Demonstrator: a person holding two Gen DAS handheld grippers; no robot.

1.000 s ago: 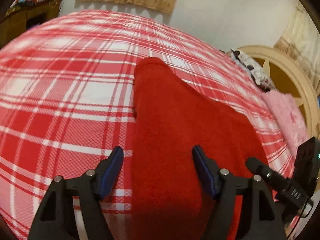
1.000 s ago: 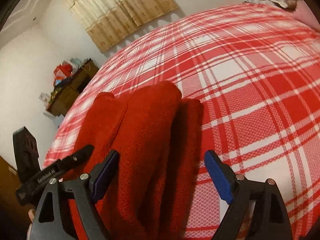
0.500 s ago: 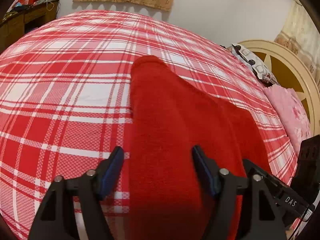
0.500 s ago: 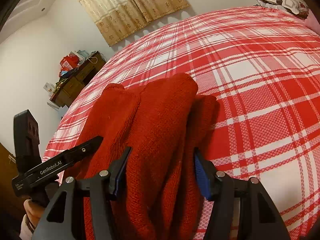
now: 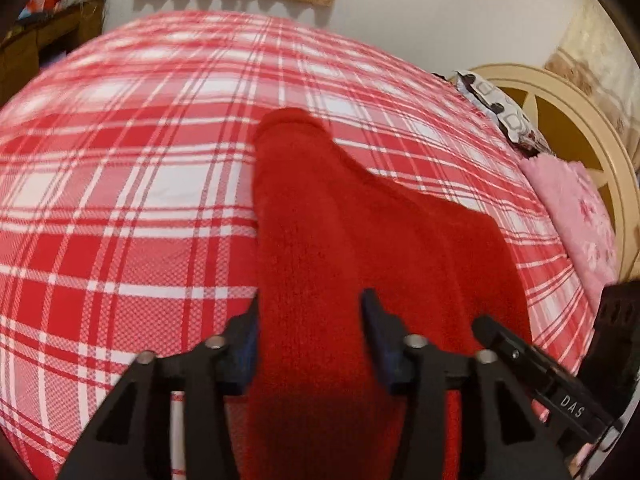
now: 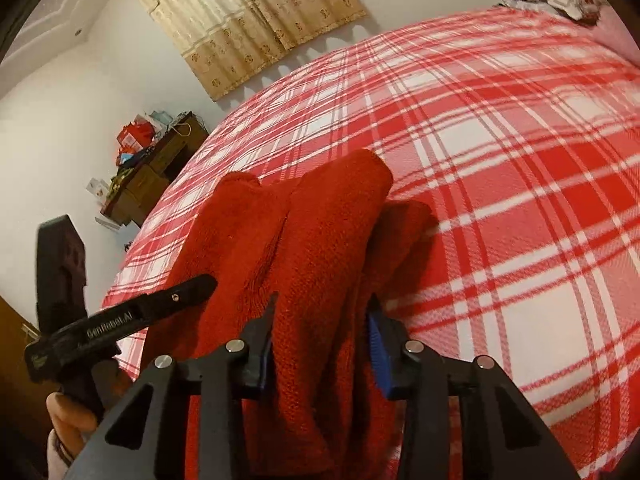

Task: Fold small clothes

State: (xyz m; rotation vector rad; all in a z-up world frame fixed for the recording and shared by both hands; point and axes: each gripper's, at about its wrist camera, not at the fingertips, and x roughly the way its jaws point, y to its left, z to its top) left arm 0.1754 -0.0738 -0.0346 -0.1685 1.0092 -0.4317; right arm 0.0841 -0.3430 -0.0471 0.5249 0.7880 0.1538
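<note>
Seen from the left wrist: left gripper low in the frame, blue-padded fingers partly drawn in, a wide band of red sweater filling the gap between them; left pad flush against the sweater's left edge, right pad pressed into the knit; a light pinch on the near hem, cannot tell how firm. Sweater spread on a red and white checked blanket, near end under the gripper, far rounded end pointing toward the middle of the bed; left edge straight, right side flaring outward toward a pink pillow. Wide bare blanket to the left and beyond the far end; cream headboard and a patterned pillow at the right rim; tip of the other tool at lower right.

Seen from the right wrist: right gripper with fingers narrowed around a bunched ridge of sweater, cloth packed tight between both pads, gripping a raised fold. Sweater lumped into lengthwise folds, a lower layer showing to the right. Open blanket to the right and ahead; left gripper's black body at the left edge; wooden cabinet and beige curtain far behind.
</note>
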